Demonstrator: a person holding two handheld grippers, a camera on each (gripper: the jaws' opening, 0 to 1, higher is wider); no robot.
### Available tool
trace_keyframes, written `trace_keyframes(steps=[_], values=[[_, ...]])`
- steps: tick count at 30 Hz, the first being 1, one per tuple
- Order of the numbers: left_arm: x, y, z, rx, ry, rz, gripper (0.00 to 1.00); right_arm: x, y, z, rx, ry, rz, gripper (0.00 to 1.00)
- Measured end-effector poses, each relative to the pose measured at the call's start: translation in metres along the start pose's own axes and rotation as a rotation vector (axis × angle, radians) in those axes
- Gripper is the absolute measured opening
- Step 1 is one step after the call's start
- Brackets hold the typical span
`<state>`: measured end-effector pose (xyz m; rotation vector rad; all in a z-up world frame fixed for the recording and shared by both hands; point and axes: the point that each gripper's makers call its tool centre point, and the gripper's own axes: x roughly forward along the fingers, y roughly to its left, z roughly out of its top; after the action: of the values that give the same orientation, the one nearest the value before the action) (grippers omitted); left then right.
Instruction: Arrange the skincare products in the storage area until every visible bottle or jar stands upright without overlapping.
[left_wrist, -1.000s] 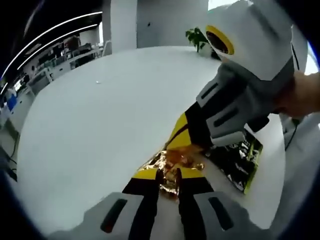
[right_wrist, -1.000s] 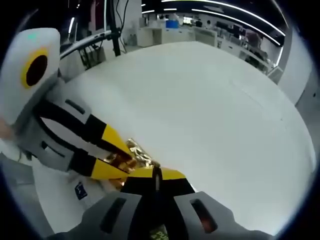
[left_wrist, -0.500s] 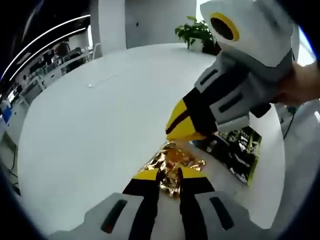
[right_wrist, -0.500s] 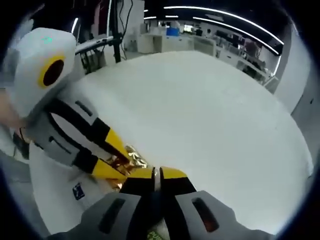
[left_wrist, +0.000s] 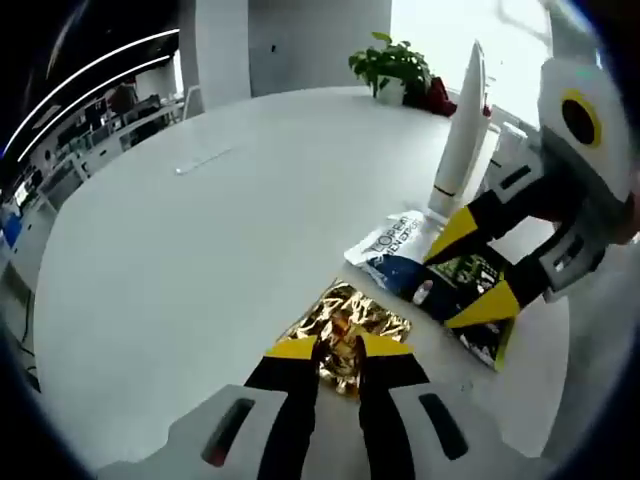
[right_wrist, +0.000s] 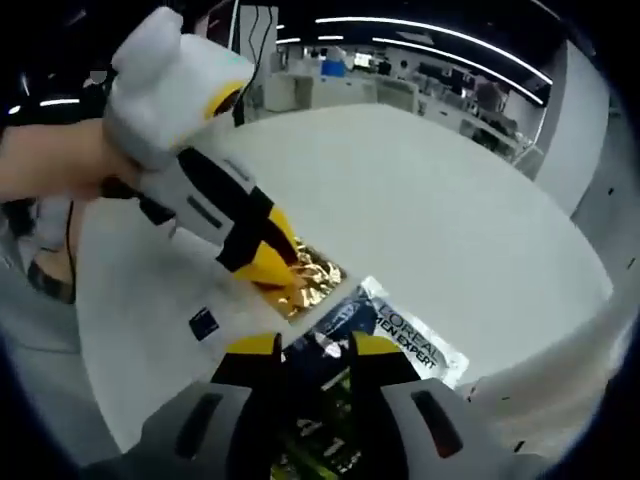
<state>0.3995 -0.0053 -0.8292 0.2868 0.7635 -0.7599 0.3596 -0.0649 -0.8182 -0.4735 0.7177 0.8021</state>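
A crumpled gold foil sachet (left_wrist: 347, 322) lies on the white table (left_wrist: 200, 250), and my left gripper (left_wrist: 338, 348) is shut on its near edge. From the right gripper view, the left gripper (right_wrist: 278, 268) pinches the gold foil sachet (right_wrist: 318, 280) from the left. A blue-and-white sachet (left_wrist: 393, 243) lies just beyond it, partly over a black-and-green packet (left_wrist: 485, 315). My right gripper (left_wrist: 470, 265) hovers open over those two, jaws spread. In its own view the right gripper (right_wrist: 315, 345) straddles the near end of the blue-and-white sachet (right_wrist: 395, 335). A tall white tube (left_wrist: 460, 130) stands upright behind.
A potted plant (left_wrist: 393, 65) stands at the table's far edge beside the tube. A small dark label (right_wrist: 203, 322) lies on the table left of the black-and-green packet (right_wrist: 310, 440). A person's hand (right_wrist: 60, 165) holds the left gripper. Bare tabletop stretches to the left.
My right gripper has pulled back from the gold sachet and opened, now over the blue-and-white sachet. The tube and sachet it hid have come into sight. The left gripper stays put.
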Motion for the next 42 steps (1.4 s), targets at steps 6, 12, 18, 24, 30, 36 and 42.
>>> trace_keyframes(steps=[6, 12, 18, 24, 30, 36, 42], values=[[0.000, -0.001, 0.001, 0.000, 0.001, 0.000, 0.19, 0.003, 0.006, -0.007, -0.018, 0.017, 0.018, 0.26], [-0.001, -0.001, 0.001, -0.003, -0.001, -0.002, 0.19, 0.001, 0.007, -0.009, 0.002, 0.021, 0.034, 0.26], [-0.001, -0.001, 0.001, -0.014, 0.003, -0.001, 0.19, -0.001, 0.008, -0.004, 0.037, 0.000, 0.047, 0.27], [-0.001, -0.002, 0.001, -0.019, 0.006, -0.003, 0.20, -0.004, 0.006, 0.000, 0.059, -0.013, 0.053, 0.29], [-0.002, -0.003, 0.003, -0.021, 0.007, 0.000, 0.22, -0.007, 0.010, 0.000, 0.066, -0.013, 0.068, 0.30], [-0.006, -0.003, 0.009, -0.018, -0.007, 0.002, 0.22, -0.013, 0.011, 0.003, 0.063, -0.022, 0.070, 0.30], [-0.017, -0.005, 0.014, -0.034, -0.020, 0.013, 0.27, -0.022, 0.013, 0.010, 0.063, -0.056, 0.078, 0.38]])
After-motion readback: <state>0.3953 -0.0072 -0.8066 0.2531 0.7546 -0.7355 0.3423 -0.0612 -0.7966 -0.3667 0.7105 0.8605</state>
